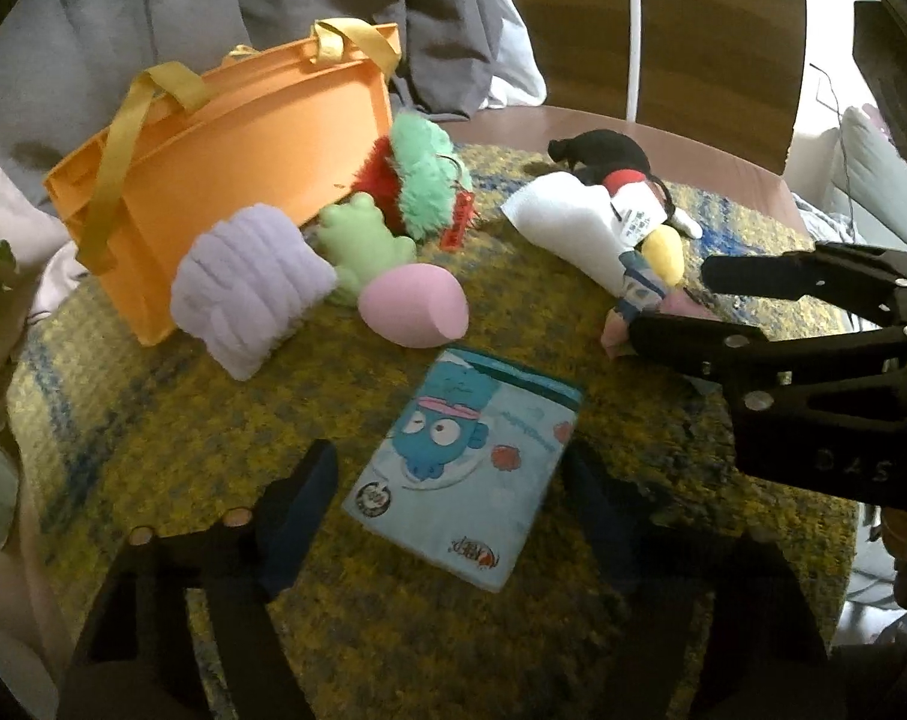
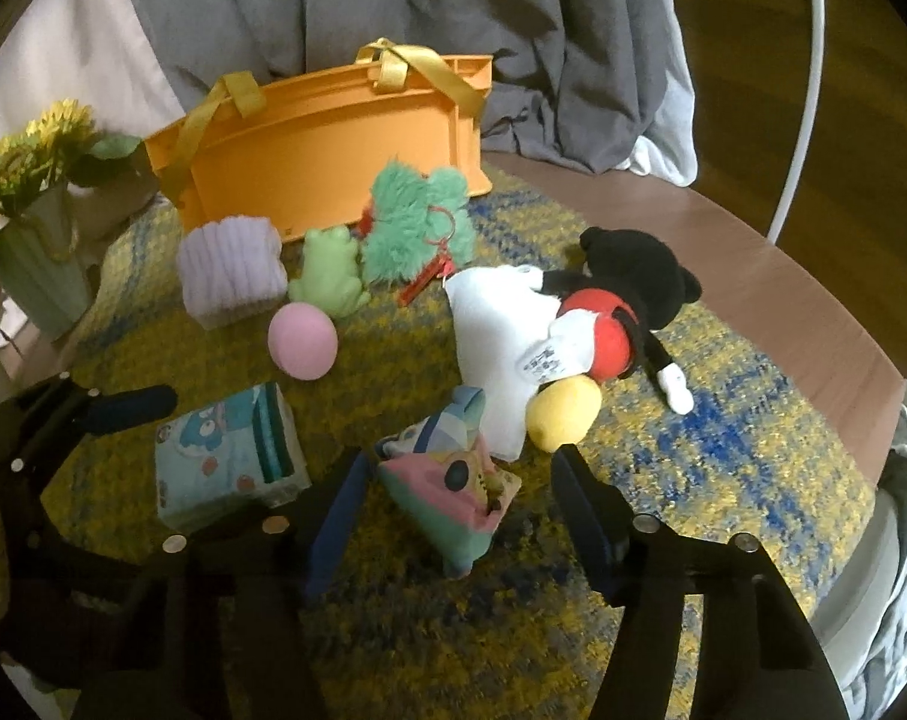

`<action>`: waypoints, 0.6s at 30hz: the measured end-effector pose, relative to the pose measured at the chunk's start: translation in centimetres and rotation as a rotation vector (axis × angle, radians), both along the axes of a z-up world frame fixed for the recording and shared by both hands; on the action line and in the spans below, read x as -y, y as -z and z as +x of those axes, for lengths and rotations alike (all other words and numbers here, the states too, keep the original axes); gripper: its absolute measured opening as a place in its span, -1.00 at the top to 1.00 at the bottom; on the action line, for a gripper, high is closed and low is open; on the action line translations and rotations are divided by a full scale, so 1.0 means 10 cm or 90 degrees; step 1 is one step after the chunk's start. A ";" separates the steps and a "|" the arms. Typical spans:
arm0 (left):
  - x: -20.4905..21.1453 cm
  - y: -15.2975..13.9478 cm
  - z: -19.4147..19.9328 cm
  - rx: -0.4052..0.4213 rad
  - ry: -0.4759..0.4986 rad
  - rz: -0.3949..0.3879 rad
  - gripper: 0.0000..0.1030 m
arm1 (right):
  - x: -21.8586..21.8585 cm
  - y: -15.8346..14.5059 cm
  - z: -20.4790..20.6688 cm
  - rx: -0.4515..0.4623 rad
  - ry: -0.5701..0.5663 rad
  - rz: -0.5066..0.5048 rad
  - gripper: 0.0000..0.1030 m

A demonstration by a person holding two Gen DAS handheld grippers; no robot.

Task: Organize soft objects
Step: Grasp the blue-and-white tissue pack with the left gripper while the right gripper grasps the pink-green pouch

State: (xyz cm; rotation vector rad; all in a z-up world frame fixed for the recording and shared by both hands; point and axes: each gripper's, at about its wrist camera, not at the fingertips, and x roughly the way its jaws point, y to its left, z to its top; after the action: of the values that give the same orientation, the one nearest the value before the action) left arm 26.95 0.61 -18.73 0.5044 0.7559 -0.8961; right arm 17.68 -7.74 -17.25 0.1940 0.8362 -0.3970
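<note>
Two sets of jaws are mine, and both stand wide open with nothing held. My left gripper (image 1: 447,480) hangs over the tissue pack (image 1: 462,468), which lies flat on the yellow-and-blue mat (image 1: 183,450) between the two fingers, though I cannot tell whether they touch it. My right gripper (image 2: 459,516) straddles a small patchwork pouch (image 2: 447,492) of pink and green cloth; its fingers are to either side and apart from it. Behind the pouch lies a white cloth (image 2: 495,330), with the mouse doll (image 2: 621,306) sprawled across it, one yellow foot just beside the pouch. Further left sit the pink sponge (image 2: 303,342), the green frog (image 2: 327,276), the folded lilac towel (image 2: 231,270) and a fluffy green toy (image 2: 411,228), all close in front of the orange basket (image 2: 321,144), which is tipped on its side at the back of the bench (image 2: 753,276).
</note>
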 end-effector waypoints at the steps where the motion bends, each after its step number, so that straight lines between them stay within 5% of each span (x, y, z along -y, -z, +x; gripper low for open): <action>1: 0.00 0.00 0.00 -0.005 0.001 -0.003 -0.31 | 0.00 0.02 0.01 -0.003 0.000 0.004 -0.10; 9: -0.07 -0.02 0.02 -0.042 -0.050 -0.033 -0.28 | 0.03 0.09 0.01 -0.009 -0.002 0.025 0.29; 18: -0.23 -0.22 -0.04 -0.061 -0.124 -0.089 -0.22 | 0.03 -0.05 -0.06 0.016 0.008 0.035 0.34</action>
State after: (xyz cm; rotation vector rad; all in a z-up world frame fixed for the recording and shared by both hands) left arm 26.53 2.94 -16.53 0.2604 0.8085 -0.7880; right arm 17.07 -8.04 -16.79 0.2547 0.8221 -0.3838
